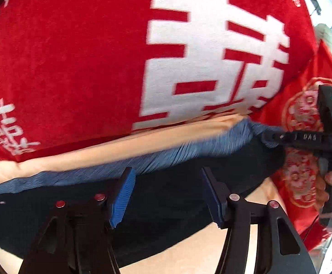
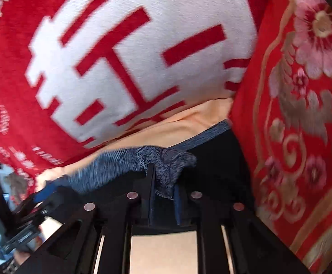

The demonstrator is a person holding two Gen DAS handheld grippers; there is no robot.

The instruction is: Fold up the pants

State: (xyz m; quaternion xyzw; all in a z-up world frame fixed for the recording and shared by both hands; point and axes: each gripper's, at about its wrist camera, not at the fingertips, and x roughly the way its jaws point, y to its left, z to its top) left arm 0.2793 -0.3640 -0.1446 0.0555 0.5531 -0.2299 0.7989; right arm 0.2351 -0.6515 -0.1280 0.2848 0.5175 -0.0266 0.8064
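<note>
The pants (image 1: 166,196) are dark navy with a ribbed blue-grey waistband (image 1: 166,157) and lie on a peach sheet (image 1: 143,141). My left gripper (image 1: 166,194) is open, its blue pads (image 1: 122,196) apart just above the dark cloth below the waistband. My right gripper (image 2: 163,196) is shut on the pants' waistband (image 2: 166,166), which bunches up between its fingers. The right gripper also shows in the left wrist view (image 1: 271,137), pinching the waistband's right end. The left gripper shows at the lower left of the right wrist view (image 2: 40,196).
A large red pillow with white characters (image 1: 97,57) lies right behind the waistband. A red embroidered cushion (image 2: 302,114) stands close on the right. The peach sheet also shows in front of the pants (image 1: 188,258).
</note>
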